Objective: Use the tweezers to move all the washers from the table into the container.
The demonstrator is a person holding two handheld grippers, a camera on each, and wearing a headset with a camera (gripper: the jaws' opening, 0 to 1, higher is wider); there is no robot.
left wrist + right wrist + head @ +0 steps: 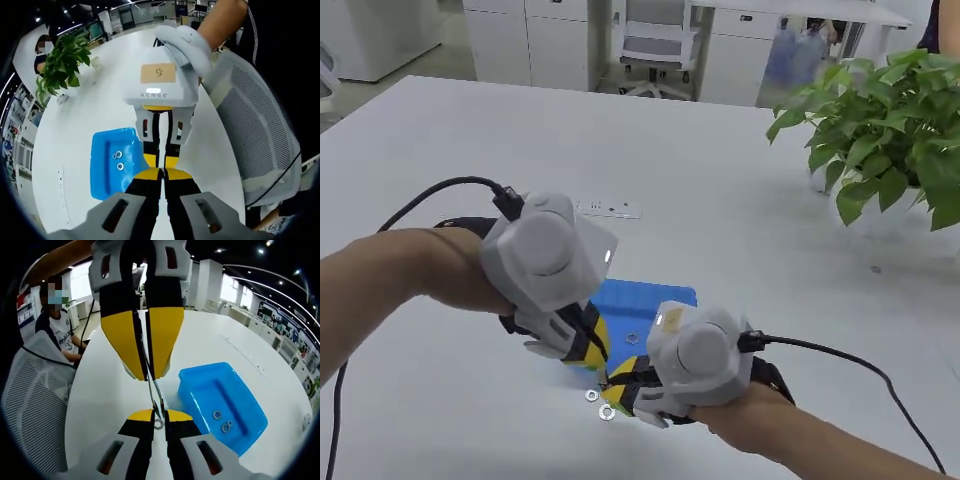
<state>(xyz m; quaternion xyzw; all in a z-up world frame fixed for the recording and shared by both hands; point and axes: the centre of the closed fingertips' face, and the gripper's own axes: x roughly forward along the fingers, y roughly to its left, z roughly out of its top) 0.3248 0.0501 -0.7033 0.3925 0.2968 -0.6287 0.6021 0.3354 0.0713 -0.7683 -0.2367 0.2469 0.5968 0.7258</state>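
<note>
Tweezers (153, 390), held tight by the left gripper (162, 172) and squeezed by the narrow right gripper (159, 414), should pinch the near washer (159, 425) softly, then lift slowly.

Head view: the left gripper (584, 346) and right gripper (620, 386) cover the tweezers (154, 390) and the near side of the blue container (642, 300); the right edge crops the potted plant (880, 130)

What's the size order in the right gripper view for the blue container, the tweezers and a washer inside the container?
1. blue container, largest.
2. tweezers, long but thin, and nearer the camera, which flatters them.
3. washer in the container, smallest.
</note>
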